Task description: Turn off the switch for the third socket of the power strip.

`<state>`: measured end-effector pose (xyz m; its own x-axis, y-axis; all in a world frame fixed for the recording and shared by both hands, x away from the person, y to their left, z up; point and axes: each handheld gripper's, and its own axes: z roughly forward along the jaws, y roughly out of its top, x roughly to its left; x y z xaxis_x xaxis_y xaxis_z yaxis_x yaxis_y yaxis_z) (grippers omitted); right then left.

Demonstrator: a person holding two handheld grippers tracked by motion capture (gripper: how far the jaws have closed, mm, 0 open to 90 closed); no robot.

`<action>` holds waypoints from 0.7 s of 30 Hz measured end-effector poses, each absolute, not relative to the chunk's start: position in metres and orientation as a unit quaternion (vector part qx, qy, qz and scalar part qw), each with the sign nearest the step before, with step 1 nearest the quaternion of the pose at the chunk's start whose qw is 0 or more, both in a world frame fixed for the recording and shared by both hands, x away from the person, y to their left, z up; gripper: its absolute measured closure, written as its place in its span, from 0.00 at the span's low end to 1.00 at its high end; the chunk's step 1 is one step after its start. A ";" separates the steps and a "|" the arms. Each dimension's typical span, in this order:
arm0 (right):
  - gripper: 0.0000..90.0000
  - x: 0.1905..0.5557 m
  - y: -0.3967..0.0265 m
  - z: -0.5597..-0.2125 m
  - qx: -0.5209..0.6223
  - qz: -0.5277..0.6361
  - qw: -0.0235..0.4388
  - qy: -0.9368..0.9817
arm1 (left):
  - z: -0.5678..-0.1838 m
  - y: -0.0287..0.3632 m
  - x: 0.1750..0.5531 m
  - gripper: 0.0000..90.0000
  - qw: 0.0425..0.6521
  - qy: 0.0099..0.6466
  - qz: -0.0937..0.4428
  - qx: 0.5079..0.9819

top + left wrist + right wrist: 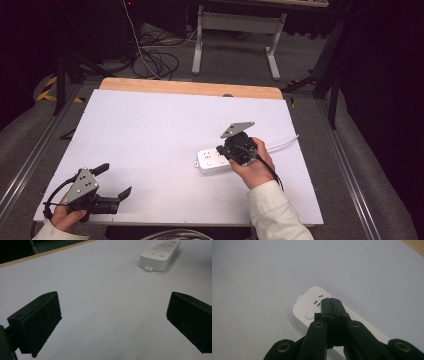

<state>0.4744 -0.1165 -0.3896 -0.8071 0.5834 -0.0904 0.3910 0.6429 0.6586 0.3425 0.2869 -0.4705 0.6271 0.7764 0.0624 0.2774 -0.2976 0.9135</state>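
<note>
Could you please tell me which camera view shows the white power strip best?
The high view: the white plastic power strip lies whole beside the right tool. The left gripper view shows one end; the right gripper view has shut jaws hiding its middle.

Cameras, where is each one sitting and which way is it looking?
High view: above the table's near edge, looking forward and down; both hands show, with the left gripper and right gripper.
Left gripper view: rides the left gripper, looking across the table between its wide-apart jaws.
Right gripper view: rides the right gripper, looking down past its closed jaws.
Shared: all three show the white power strip.
</note>
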 end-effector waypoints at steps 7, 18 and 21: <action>0.89 0.471 -0.117 -0.386 0.273 0.335 0.157 0.888 | -0.471 0.286 0.342 0.00 0.482 0.346 0.259 0.763; 0.63 0.459 -0.128 -0.371 0.273 0.374 0.178 0.868 | -0.470 0.285 0.341 0.00 0.477 0.340 0.265 0.766; 0.52 0.455 -0.133 -0.366 0.270 0.386 0.183 0.863 | -0.469 0.286 0.341 0.00 0.479 0.343 0.262 0.764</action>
